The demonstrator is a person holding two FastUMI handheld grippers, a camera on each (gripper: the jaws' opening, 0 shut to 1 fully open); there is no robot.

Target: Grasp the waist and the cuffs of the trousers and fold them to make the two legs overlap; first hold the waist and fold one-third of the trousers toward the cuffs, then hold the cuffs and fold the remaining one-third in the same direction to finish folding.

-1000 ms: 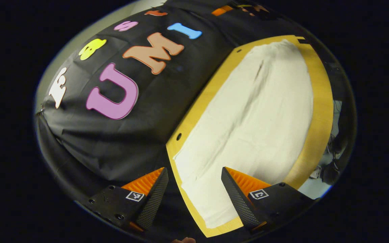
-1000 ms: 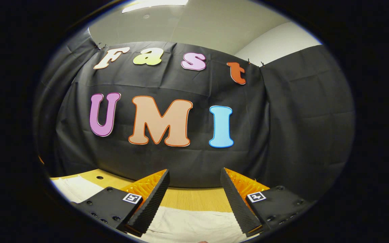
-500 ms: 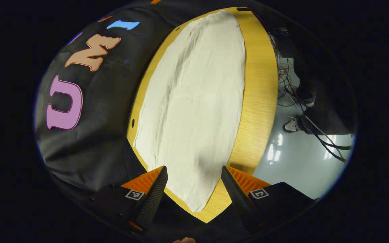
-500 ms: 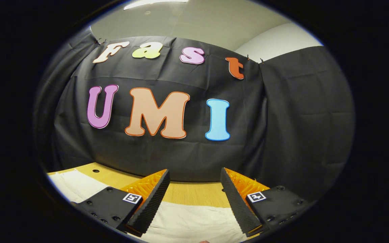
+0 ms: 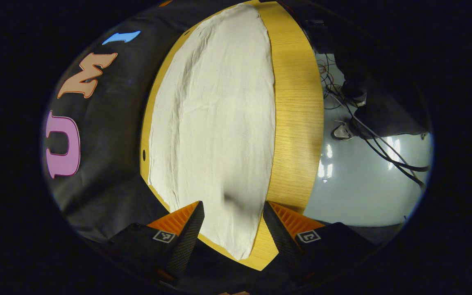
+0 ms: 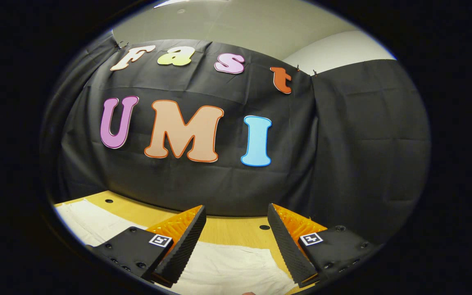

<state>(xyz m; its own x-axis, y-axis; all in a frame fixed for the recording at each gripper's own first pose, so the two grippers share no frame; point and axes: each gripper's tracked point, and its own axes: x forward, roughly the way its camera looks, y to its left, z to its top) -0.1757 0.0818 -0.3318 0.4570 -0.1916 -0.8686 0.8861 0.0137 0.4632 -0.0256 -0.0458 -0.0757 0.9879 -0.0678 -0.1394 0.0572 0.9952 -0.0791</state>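
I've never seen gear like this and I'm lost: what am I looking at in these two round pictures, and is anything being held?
No robot here: a person holds a two-finger gripper in each hand, and a wide-angle camera rides on each. In the left gripper view, the left gripper hangs open over pale trousers spread flat on a wooden table. In the right gripper view, the right gripper is open too, facing the booth's black cloth wall, with the trousers' edge just below it. Nothing is held.
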